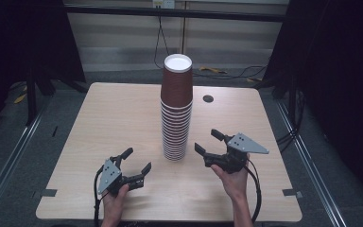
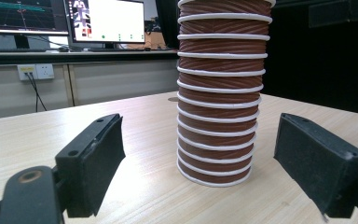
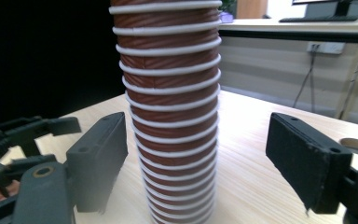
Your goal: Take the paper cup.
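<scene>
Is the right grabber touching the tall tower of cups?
Apart. In the high view, bare table shows between the right gripper and the cup stack. In the right gripper view, both jaws stand open with gaps on either side of the stack.

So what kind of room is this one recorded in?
Probably a lab or office workspace: a plain wooden table framed by dark stands, computer monitors on a bench behind, wall sockets and loose cables on the floor.

Dim, dark-edged high view; soft overhead light on the table; bright monitor glare; blurred near fingers.
</scene>
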The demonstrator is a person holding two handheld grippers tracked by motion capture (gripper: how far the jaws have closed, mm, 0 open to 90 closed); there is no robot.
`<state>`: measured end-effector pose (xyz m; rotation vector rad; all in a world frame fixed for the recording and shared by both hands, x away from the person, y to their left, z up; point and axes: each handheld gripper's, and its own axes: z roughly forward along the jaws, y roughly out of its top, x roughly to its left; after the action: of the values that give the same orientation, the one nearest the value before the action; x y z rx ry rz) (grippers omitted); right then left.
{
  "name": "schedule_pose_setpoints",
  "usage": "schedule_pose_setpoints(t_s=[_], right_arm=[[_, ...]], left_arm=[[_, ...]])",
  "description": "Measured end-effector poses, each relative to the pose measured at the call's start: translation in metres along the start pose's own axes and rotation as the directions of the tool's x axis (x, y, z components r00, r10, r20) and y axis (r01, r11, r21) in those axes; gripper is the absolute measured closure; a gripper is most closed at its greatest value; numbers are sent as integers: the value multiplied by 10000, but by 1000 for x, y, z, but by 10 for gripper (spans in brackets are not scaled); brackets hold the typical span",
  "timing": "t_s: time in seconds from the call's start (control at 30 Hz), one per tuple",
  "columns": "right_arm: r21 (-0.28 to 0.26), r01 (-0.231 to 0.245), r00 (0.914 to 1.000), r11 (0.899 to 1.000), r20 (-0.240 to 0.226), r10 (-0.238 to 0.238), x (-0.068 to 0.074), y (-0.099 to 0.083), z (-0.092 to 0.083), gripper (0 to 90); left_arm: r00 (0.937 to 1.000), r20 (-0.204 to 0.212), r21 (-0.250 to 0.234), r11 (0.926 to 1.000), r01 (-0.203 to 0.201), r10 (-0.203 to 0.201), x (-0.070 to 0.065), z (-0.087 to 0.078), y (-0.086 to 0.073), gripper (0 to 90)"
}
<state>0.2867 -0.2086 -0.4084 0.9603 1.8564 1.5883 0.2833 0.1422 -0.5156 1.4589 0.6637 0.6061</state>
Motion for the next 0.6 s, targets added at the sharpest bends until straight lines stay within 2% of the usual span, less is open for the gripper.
schedule_pose_setpoints(t_s=[0.07, 0.3, 0.5, 0.57, 0.6], right_arm=[[72, -151, 9998, 9999, -111, 152, -1, 6, 1, 205], [126, 69, 9995, 9999, -324, -65, -3, 26, 6, 198], [-10, 207, 9954, 9998, -940, -207, -6, 45, 11, 183], [-23, 214, 9948, 9998, -991, -215, -6, 49, 12, 182], [-84, 262, 9938, 9996, -1080, -269, -6, 57, 14, 182]], left_arm=[[10000, 0, -11, 10000, 5, -5, 0, 0, 0, 155], [10000, 14, -11, 10000, -7, 7, 0, 0, 0, 155], [10000, -21, 3, 10000, -54, 54, 0, 0, 0, 155], [10000, -36, 3, 10000, -51, 51, 0, 0, 0, 155], [10000, -17, 5, 10000, -58, 58, 0, 0, 0, 155]])
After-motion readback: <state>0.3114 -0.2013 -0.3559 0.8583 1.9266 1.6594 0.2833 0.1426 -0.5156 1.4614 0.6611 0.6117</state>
